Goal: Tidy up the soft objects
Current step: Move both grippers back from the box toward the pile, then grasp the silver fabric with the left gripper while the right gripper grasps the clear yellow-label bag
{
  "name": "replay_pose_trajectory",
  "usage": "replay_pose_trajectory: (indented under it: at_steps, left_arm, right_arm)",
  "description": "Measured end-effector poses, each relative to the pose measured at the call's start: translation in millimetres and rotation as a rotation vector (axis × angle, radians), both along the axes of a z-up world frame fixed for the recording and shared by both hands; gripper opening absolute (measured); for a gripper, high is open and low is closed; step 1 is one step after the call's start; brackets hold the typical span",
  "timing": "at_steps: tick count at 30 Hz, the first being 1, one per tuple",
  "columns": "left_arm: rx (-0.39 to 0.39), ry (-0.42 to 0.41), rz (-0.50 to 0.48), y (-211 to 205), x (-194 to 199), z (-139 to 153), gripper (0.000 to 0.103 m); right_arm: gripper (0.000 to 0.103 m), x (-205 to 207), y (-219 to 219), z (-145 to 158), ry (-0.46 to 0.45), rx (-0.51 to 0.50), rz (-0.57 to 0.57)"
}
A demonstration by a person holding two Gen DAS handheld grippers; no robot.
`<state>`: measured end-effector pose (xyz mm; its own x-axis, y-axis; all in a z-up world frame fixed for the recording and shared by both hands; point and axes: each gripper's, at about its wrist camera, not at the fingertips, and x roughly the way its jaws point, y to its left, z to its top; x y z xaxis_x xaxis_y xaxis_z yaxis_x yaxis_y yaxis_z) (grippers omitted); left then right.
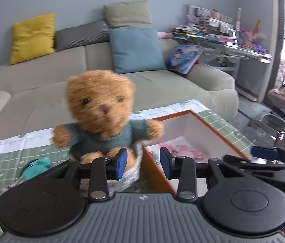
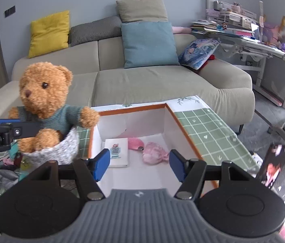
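With both the left tongs [image 1: 142,163] and right tongs [image 2: 139,167] standing apart and gripping nothing, the fuzzy brown teddy bear in a teal sweater [image 1: 104,117] is risking toppling beside the orange-rimmed white box [image 2: 185,125].

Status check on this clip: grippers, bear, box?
Left gripper open, right gripper open, empty. Teddy bear upright in grey knit pouch beside box. Nothing blocking.
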<state>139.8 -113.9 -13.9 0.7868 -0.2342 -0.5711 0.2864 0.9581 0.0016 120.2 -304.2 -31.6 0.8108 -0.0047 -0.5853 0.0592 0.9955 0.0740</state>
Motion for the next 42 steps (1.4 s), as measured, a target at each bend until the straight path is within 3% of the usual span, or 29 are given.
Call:
replay_pose_trajectory:
  at_steps: [6,12,14,29,36,42]
  left_arm:
    - [-0.019,0.020,0.056,32.1,-25.7,-14.7,0.045]
    - [-0.068,0.097,0.110,71.9,-44.9,-34.4,0.045]
    - [-0.052,0.095,0.126,80.6,-51.9,-39.5,0.044]
    - [-0.031,0.092,0.260,147.7,-58.8,-59.5,0.023]
    - [-0.075,0.093,0.274,173.6,-47.8,-65.8,0.023]
    - [-0.148,0.162,0.293,194.7,-38.2,-77.9,0.032]
  right_arm:
    - [0.064,-26.9,28.7,-6.8,0.004,0.026,0.006]
    - [0.065,-40.7,60.5,-10.5,0.004,-0.010,0.057]
    - [0.068,-43.1,70.9,-12.1,0.004,0.003,0.075]
    - [0.070,-35.0,145.5,-28.3,0.056,-0.041,0.215]
    - [0.075,-16.9,177.2,-37.5,0.079,-0.046,0.273]
    - [0.075,0.7,202.0,-48.7,0.106,-0.045,0.316]
